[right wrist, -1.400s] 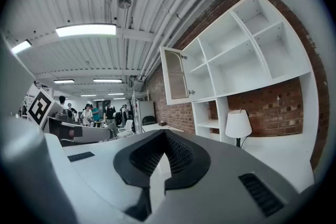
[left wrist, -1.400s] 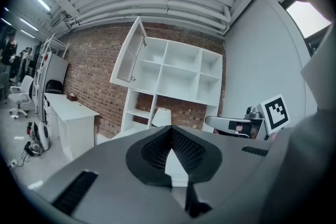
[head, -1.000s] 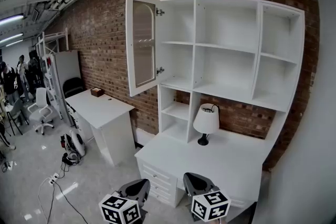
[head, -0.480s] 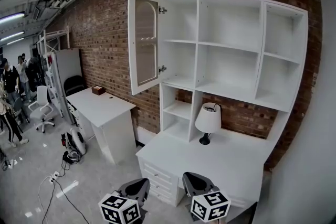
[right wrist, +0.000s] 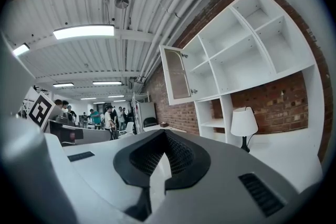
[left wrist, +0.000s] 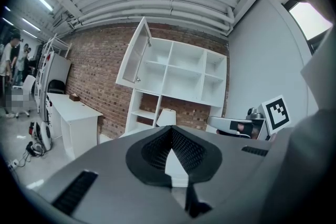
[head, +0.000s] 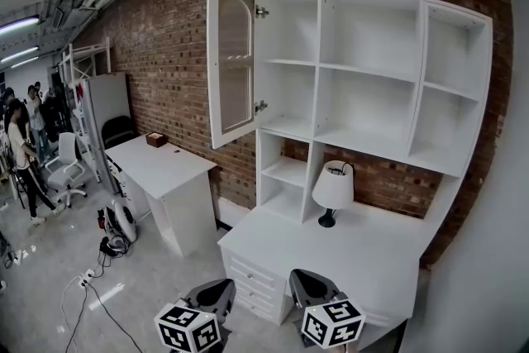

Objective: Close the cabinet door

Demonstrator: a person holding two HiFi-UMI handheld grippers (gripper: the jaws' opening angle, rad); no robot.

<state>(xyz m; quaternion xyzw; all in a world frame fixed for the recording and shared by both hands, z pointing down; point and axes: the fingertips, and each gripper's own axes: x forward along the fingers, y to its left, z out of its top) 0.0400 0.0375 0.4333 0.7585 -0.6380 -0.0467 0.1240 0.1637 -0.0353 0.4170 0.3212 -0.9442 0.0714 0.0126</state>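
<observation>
Hanging wide open, cabinet door point(head: 234, 62); left tongs point(head: 213, 294), right tongs point(head: 312, 286) both closed, empty.

And there they were: the left gripper point(head: 221, 289) and right gripper point(head: 307, 283), both in smooth grey shells with dark rounded noses. Each carried 1 cube point(head: 188, 328) printed with black-and-white square markers. Up close, black ribbed pads point(left wrist: 185, 147) lined the mouth, and dark slotted vents point(left wrist: 75, 192) cut the casing. Pale fabric point(left wrist: 321, 73) at the edge may have been a sleeve.
</observation>
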